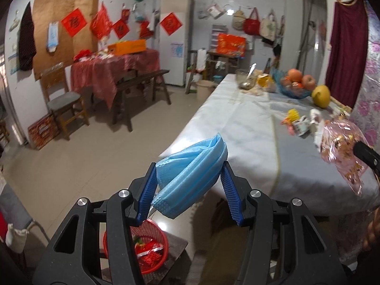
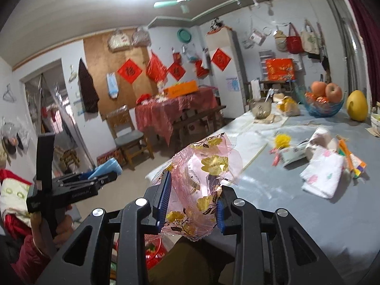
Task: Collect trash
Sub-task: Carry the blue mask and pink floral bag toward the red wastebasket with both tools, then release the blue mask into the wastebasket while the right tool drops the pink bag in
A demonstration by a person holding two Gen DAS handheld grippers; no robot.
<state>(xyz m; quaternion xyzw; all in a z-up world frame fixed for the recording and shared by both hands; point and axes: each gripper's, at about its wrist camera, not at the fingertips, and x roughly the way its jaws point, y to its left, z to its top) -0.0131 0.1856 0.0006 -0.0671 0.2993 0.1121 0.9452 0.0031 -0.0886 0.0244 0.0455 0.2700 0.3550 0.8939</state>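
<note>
My left gripper [image 1: 188, 185] is shut on a folded blue face mask [image 1: 190, 175] and holds it in the air off the table's near corner, above a red plastic basket [image 1: 152, 249] with red wrappers in it. My right gripper [image 2: 193, 204] is shut on a crumpled pink plastic wrapper with gold flowers [image 2: 204, 173], held over the table's near edge; the wrapper also shows in the left wrist view [image 1: 342, 147]. The left gripper with the mask [image 2: 104, 168] shows at the left of the right wrist view. The basket [image 2: 154, 254] lies low between the right gripper's arms.
A long table with a grey-white cloth [image 1: 249, 128] carries loose trash [image 2: 294, 152], a white floral tissue [image 2: 323, 175], a fruit bowl [image 2: 325, 104], a yellow pomelo [image 2: 357, 105] and a glass bowl [image 2: 261, 109]. A chair [image 1: 64, 104], bench and red-clothed table [image 1: 114, 71] stand across the tiled floor.
</note>
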